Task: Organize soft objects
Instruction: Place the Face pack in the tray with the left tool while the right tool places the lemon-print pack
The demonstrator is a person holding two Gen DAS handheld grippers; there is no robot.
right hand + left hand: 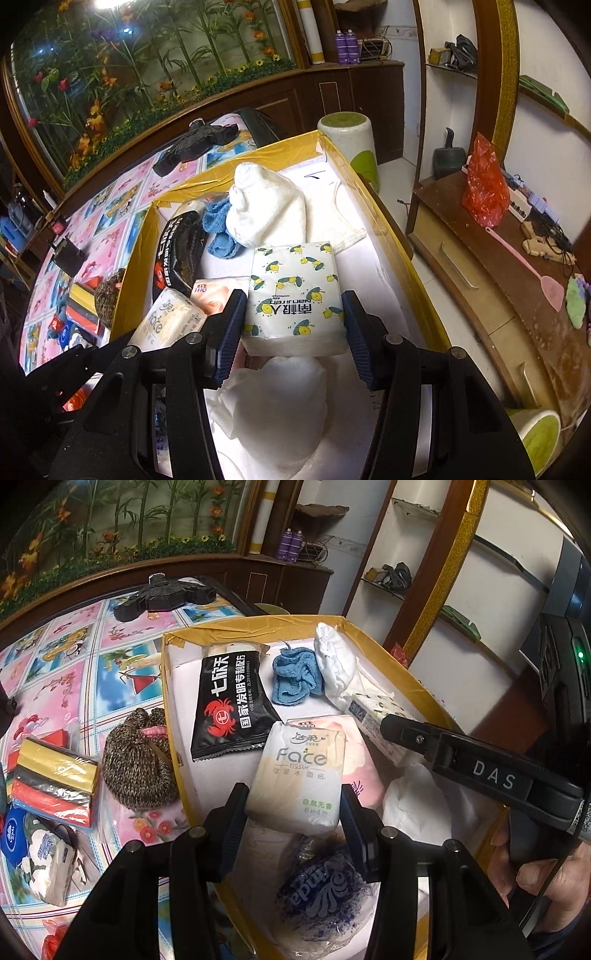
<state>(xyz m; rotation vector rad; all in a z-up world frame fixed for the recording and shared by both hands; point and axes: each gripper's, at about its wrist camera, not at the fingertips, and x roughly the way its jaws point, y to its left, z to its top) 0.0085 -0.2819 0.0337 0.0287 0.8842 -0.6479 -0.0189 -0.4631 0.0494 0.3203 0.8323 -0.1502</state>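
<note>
A yellow-rimmed box (173,686) holds soft things: a black crab-print packet (229,705), a blue cloth (295,675), a white cloth (336,661) and a pink pack (360,753). My left gripper (293,806) is shut on a cream "Face" tissue pack (299,775) over the box. My right gripper (295,321) is shut on a white tissue pack with a lemon print (295,291), held over the box's right side; it also shows in the left wrist view (376,709). White crumpled tissue (277,398) lies below it.
On the flowered tablecloth (74,664) left of the box lie a knitted hat (136,764), coloured packs (55,775), a blue tissue pack (29,845) and a black object (162,594). A white stool (351,144) and a low wooden cabinet (480,258) stand to the right.
</note>
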